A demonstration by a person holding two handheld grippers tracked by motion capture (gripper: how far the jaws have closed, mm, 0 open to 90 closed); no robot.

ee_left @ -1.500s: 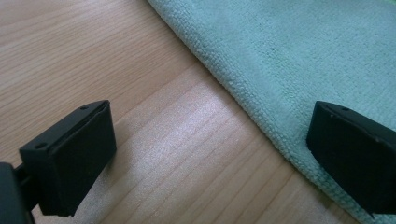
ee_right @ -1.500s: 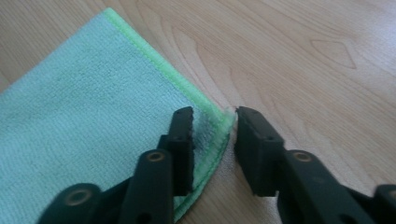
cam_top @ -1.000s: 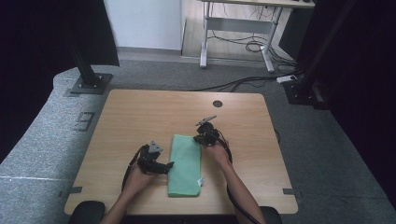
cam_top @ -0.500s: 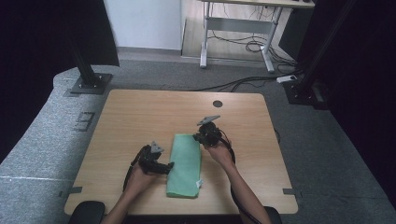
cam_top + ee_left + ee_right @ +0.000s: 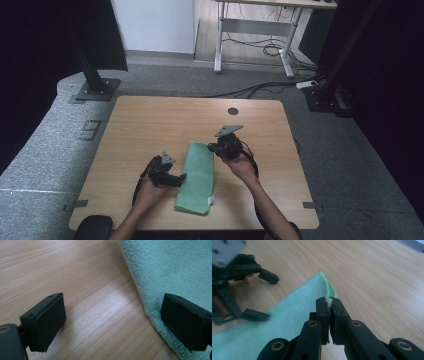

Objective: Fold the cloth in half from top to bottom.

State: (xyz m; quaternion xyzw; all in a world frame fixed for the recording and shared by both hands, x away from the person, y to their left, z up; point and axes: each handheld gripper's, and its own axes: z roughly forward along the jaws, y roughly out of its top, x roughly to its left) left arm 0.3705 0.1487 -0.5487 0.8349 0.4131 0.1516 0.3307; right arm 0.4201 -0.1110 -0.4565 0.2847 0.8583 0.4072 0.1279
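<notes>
Pinching the far right corner of the green towel (image 5: 287, 312), my right gripper (image 5: 330, 305) has its jaws shut tight on the cloth, and that corner stands a little above the table (image 5: 150, 125). My towel lies folded in a long strip on the near middle of the wooden top, running near to far, between my two hands. My left gripper (image 5: 112, 322) sits at the strip's left edge with its jaws wide apart and nothing between them; one pad hangs over the towel's hem, the other over bare wood. I judge the cloth soft, light and limp: it will sag and drag rather than keep shape, so corners and hems are the places to grip. No containers are on the table.
</notes>
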